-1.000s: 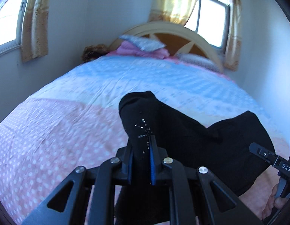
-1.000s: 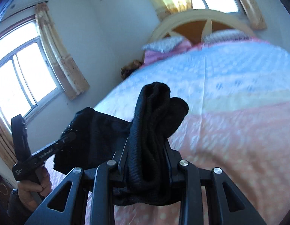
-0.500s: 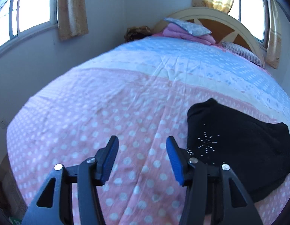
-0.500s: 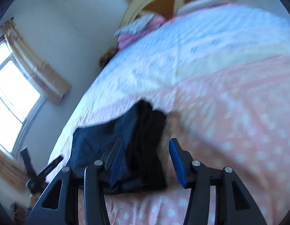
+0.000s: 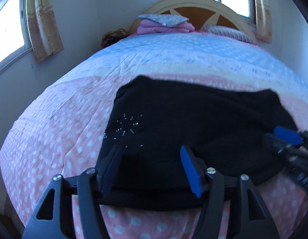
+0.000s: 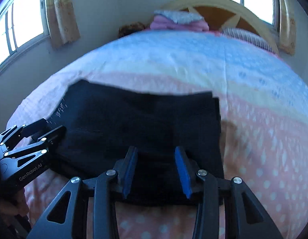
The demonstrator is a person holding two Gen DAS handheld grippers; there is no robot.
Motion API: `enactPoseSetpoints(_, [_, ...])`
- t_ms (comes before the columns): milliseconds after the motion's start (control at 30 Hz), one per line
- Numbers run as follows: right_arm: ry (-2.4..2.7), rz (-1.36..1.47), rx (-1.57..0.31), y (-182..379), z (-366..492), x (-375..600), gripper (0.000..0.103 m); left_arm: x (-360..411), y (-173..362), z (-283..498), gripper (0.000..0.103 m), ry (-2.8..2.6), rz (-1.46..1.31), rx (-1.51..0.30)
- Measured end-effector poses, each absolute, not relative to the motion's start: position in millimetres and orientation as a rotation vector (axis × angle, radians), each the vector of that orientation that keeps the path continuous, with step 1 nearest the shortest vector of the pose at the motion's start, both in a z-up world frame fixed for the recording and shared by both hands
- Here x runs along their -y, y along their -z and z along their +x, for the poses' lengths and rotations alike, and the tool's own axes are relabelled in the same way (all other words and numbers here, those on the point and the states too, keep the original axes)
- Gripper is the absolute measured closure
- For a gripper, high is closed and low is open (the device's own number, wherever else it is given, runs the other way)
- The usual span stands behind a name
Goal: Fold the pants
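Black pants (image 5: 193, 119) lie folded flat on the pink polka-dot bed cover, with a small rhinestone star near their left edge. My left gripper (image 5: 152, 159) is open and empty, its blue pads hovering over the pants' near left part. My right gripper (image 6: 156, 159) is open and empty over the near right part of the pants (image 6: 144, 119). The right gripper shows at the right edge of the left wrist view (image 5: 287, 139); the left gripper shows at the left of the right wrist view (image 6: 44, 133).
The bed cover (image 5: 54, 131) is pink near me and blue farther off. Pillows and folded pink bedding (image 5: 164, 23) sit by the headboard (image 5: 223, 14). Curtained windows are on the left wall and behind the headboard. The bed's near edge is just below the grippers.
A second ago both grippers were shut on the lifted pants. They let go, the pants dropped flat on the bed, and both open grippers have come in over the near edge.
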State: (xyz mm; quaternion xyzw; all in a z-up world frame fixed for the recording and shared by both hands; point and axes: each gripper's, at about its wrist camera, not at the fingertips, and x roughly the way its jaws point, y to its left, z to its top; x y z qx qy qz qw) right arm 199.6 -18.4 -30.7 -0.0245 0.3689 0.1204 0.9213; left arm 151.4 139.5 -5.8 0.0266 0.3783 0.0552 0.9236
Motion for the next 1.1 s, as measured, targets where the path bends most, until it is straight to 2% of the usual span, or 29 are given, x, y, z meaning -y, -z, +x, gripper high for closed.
enactPoseSetpoints(133, [-0.301,0.023,-0.742,32.0,197.7,32.5,0.061,-150.2,6.4,151.1,0.016,-0.153,0.015,-0.795])
enactPoseSetpoints(233, [-0.292,-0.003,-0.731,33.5,198.8,28.6,0.06,-153.7,7.3,150.3,0.015,-0.153,-0.011,-0.799])
enactPoseSetpoints(367, [-0.312,-0.036,-0.725,32.4,193.1,20.8,0.046,-151.6,8.6,148.5,0.013,-0.165,0.001,-0.794])
enactPoseSetpoints(433, [-0.314,-0.053,-0.724,33.3,195.1,16.3,0.044,-154.7,10.1,149.4,0.003,-0.183,-0.014,-0.806])
enactPoseSetpoints(500, [-0.312,-0.069,-0.723,33.9,195.9,13.6,0.042,-162.0,13.2,152.3,0.0,-0.186,-0.054,-0.827])
enactPoseSetpoints(633, [-0.313,-0.1,-0.73,35.8,196.4,7.9,0.037,-176.1,16.7,152.3,0.0,-0.135,-0.159,-0.853])
enactPoseSetpoints(800, [-0.288,-0.076,-0.73,28.2,187.1,8.4,0.036,-171.1,3.3,122.3,0.0,-0.156,-0.127,-0.8])
enactPoseSetpoints(933, [-0.299,0.096,-0.628,11.8,140.6,19.2,0.035,-164.0,-7.7,81.2,0.0,-0.159,-0.068,-0.75])
enactPoseSetpoints(1100, [-0.271,0.132,-0.572,6.4,89.1,20.2,0.034,-161.1,-17.3,44.7,0.0,-0.174,-0.057,-0.721])
